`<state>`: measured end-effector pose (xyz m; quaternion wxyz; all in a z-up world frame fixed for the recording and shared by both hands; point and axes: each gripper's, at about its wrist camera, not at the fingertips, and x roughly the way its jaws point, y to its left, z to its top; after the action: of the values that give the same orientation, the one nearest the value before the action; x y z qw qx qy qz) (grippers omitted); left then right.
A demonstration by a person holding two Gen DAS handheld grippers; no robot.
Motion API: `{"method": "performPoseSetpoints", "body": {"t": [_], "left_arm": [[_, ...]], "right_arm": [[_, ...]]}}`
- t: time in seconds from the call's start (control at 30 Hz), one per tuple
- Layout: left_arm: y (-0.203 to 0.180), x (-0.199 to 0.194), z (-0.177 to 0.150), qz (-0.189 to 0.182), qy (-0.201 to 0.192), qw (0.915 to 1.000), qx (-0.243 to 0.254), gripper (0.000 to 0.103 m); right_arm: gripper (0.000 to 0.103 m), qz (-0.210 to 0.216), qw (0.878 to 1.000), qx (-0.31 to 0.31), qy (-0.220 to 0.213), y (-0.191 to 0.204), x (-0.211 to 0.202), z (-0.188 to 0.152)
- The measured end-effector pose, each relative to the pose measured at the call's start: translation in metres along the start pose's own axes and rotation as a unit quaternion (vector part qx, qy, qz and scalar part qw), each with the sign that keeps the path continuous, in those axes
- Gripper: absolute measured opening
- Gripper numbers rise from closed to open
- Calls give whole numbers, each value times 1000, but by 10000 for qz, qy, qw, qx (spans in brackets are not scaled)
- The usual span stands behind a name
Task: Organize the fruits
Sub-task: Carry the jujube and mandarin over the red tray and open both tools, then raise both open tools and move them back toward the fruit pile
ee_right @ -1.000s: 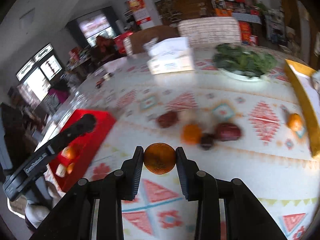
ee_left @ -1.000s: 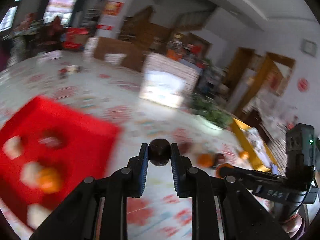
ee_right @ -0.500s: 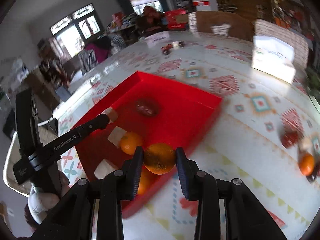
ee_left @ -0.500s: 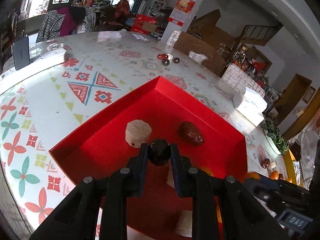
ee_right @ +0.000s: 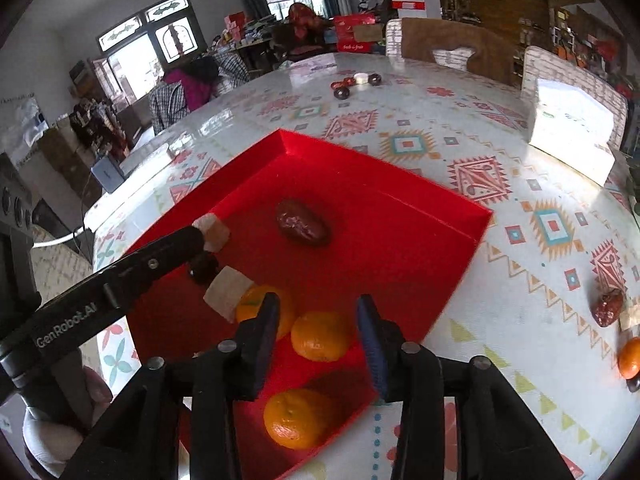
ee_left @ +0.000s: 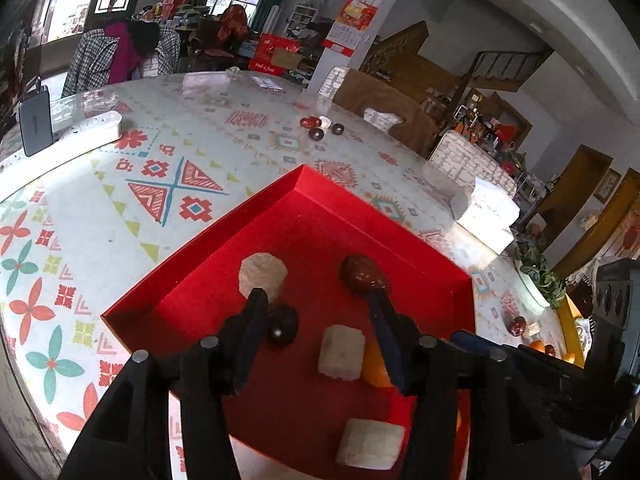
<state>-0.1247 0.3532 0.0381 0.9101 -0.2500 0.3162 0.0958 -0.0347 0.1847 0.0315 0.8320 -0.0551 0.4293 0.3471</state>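
Note:
A red tray [ee_left: 200, 240] lies on the patterned table. My left gripper [ee_left: 316, 304] hangs over it with its jaws opening. A dark round fruit [ee_left: 282, 324] rests on the tray floor beside the left finger, free of both pads. A red date [ee_left: 364, 274] and white chunks [ee_left: 341, 352] lie nearby. My right gripper [ee_right: 318, 308] is over the tray's near corner, its jaws also opening. An orange [ee_right: 320, 336] sits on the tray between them with a gap on each side. Two more oranges [ee_right: 298, 418] lie close by.
A date [ee_right: 608, 306] and an orange [ee_right: 630, 358] lie loose on the table to the right. A white tissue box [ee_right: 572, 132] stands at the back right and small round items [ee_right: 356, 82] at the far edge. A phone [ee_left: 36, 120] stands at the left.
Both grippers swung from the loose fruit over to the red tray. The left one let go of the dark fruit and the right one let go of the orange; both now lie in the tray.

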Motion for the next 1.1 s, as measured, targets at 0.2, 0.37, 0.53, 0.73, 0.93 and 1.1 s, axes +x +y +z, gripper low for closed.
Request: {"method": "performPoseSetpoints", "body": {"t": [0.2,0.37,0.53,0.73,0.93,1.1], "left_arm": [[-17,-23,-1,-135,-129,9997,126,54],[-43,-50,-5,-345,-326,9983,339,54],[-75,-88,-14,-621,-594,9944,611,64],[-108,-147,-29,-950,-1045,9859,896,65],[-128,-217,-38,-1264,-1690,9710,1120,73],[-144,-268,-35,-1256,-2108,9594,1389,74]], "right_arm": [[44,7,9989,283,-375,-17,-44,-12],[44,37,9923,915,-834,-44,-98,-45],[44,-53,9798,1597,-1200,-76,-149,-78],[50,-385,9630,2148,-1583,-109,-215,-130],[57,-1030,9447,2159,-2242,-117,-305,-175],[63,-1390,9317,1893,-2771,-122,-377,-185]]}}
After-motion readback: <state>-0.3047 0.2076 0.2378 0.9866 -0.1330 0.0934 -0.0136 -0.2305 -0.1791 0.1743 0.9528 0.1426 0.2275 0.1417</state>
